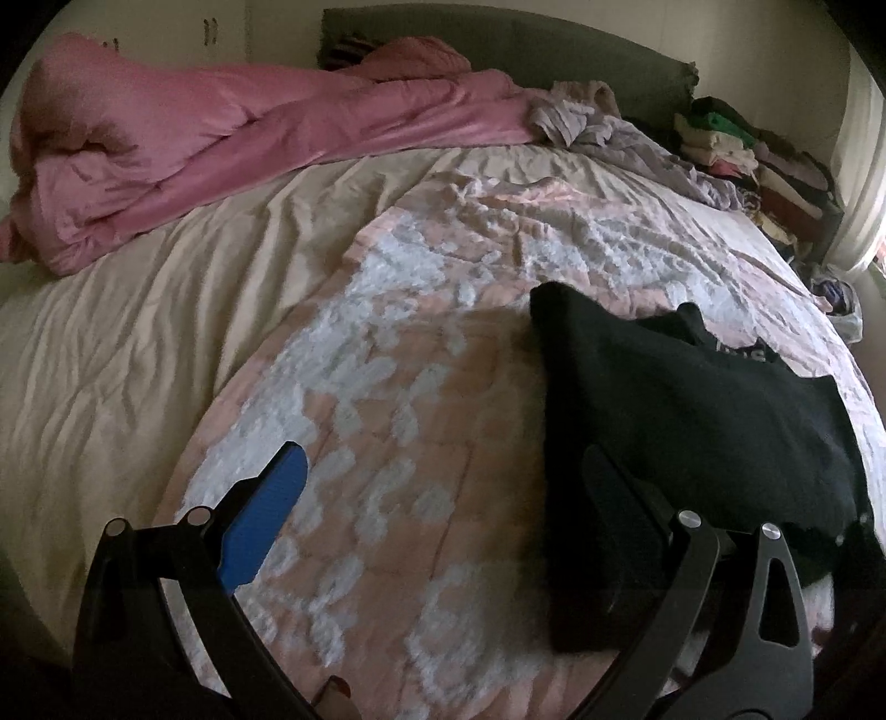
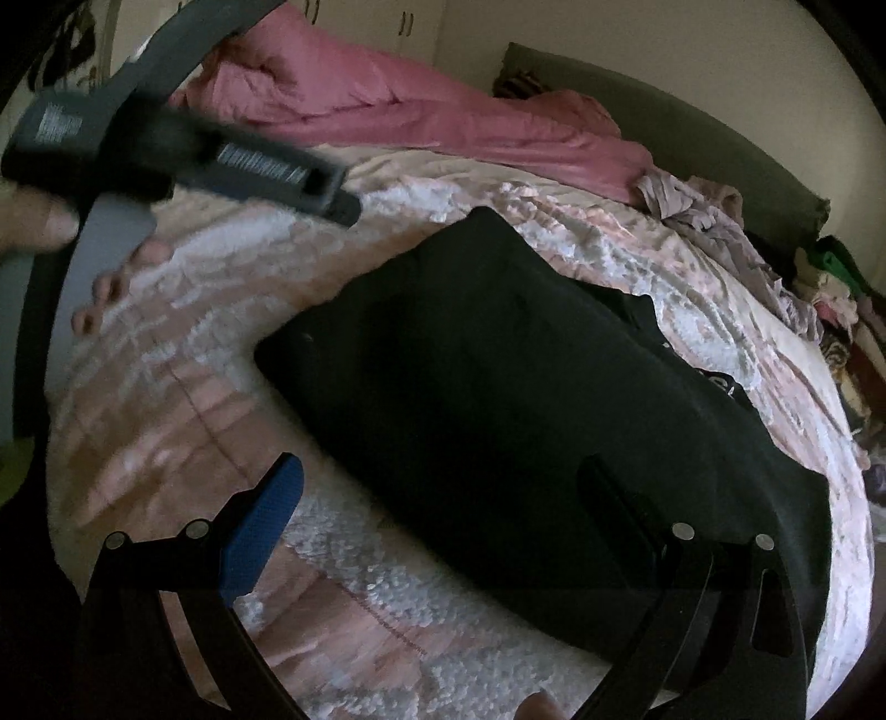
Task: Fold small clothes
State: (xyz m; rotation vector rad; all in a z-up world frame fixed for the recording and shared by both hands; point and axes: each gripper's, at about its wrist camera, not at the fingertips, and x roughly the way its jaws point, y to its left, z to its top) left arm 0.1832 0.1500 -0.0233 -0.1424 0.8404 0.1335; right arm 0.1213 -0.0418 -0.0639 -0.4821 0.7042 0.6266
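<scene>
A black garment (image 1: 692, 399) lies flat on the pink and white fluffy blanket (image 1: 421, 310), with white lettering showing at its far edge. In the left wrist view my left gripper (image 1: 443, 471) is open, its blue pad (image 1: 266, 520) over the blanket and its dark finger (image 1: 614, 498) over the garment's left edge. In the right wrist view the black garment (image 2: 498, 360) fills the middle. My right gripper (image 2: 440, 462) is open above its near edge. The left tool's housing (image 2: 183, 149), blurred, is at the upper left with a hand (image 2: 33, 216) on it.
A bunched pink duvet (image 1: 221, 149) runs along the far side of the bed. Crumpled lilac clothes (image 1: 587, 111) lie beside it. A stack of folded clothes (image 1: 731, 149) stands at the far right by the green headboard (image 1: 554, 50). Cream sheet (image 1: 138, 310) covers the left.
</scene>
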